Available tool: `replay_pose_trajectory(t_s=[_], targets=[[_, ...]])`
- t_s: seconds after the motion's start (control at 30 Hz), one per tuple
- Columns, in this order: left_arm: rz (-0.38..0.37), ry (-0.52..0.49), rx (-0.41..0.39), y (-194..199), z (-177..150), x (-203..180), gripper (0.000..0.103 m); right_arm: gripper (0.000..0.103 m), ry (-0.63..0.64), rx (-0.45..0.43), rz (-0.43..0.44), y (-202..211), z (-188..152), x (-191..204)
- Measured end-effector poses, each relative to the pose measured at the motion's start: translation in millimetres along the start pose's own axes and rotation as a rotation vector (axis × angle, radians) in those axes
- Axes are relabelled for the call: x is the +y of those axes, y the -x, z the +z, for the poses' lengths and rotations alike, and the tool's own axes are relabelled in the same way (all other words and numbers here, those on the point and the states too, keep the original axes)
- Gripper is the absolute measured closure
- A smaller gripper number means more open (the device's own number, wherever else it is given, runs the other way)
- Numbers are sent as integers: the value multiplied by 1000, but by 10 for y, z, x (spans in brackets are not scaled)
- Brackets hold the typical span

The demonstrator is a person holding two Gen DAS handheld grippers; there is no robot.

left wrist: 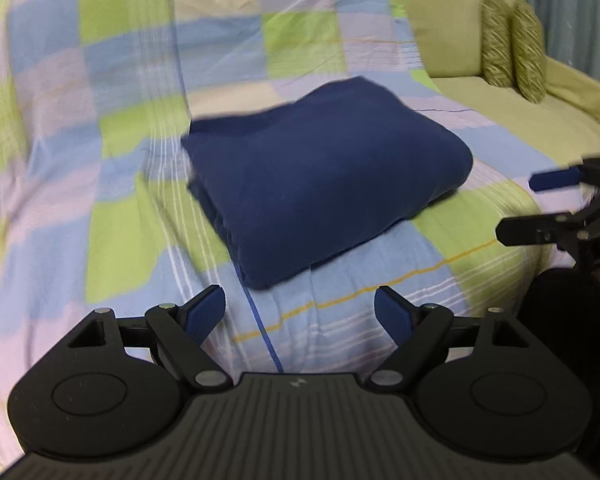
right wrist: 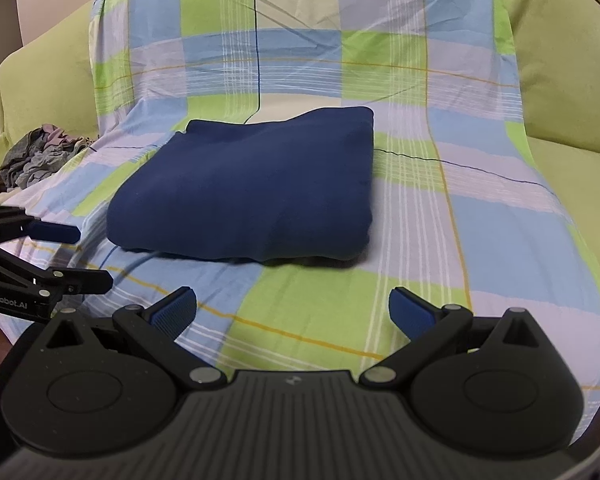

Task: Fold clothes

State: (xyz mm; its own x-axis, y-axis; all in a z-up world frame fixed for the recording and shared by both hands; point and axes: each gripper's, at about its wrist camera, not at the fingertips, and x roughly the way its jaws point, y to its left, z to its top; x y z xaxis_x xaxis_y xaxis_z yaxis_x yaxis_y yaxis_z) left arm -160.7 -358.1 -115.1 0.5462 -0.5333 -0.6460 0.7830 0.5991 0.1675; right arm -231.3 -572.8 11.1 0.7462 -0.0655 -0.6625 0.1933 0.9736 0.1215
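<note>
Navy garment (right wrist: 252, 184) is lying folded, mid-sofa on the checked sheet (right wrist: 480, 208). Both claws, left (left wrist: 300, 314) and right (right wrist: 292, 310), are hovering near, gaping wide, holding nothing. Soft, thick, floppy; its layered edges are looking best for gripping.

Your left view smears the sheet (left wrist: 60, 160) into blur along its left side. The clothes pile (right wrist: 36, 156) is cut by the right view's edge, its items indistinguishable.

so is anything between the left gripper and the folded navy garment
Nothing visible. The left gripper, jaws open, faces the navy garment across bare checked sheet. The right gripper is off to the side, not in the path.
</note>
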Motion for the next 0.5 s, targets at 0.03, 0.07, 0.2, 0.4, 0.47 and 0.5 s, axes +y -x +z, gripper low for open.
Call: replay_pose_trajectory(t_s=[0.03,0.07,0.2,0.4,0.47,0.5], targets=[[7,-67,-32,36,2,-51,19,1,16,-7,3,-3,12,5],[13,-131,-62,70,7,-99,19,2,31,-14,6,-6,24,11],[1,-255,-114,71,51,-167,19,10,54,-53,39,-44,98,-15],[-43,-286,-144,-146,258,-49,20,74,-74,-101,125,-369,264,-230],[-56,-267,-187,-225,355,-4,20,77,-123,-112,150,-500,318,-307],[-49,-254,-203,-251,383,13,20,77,-148,-118,163,-566,345,-345]])
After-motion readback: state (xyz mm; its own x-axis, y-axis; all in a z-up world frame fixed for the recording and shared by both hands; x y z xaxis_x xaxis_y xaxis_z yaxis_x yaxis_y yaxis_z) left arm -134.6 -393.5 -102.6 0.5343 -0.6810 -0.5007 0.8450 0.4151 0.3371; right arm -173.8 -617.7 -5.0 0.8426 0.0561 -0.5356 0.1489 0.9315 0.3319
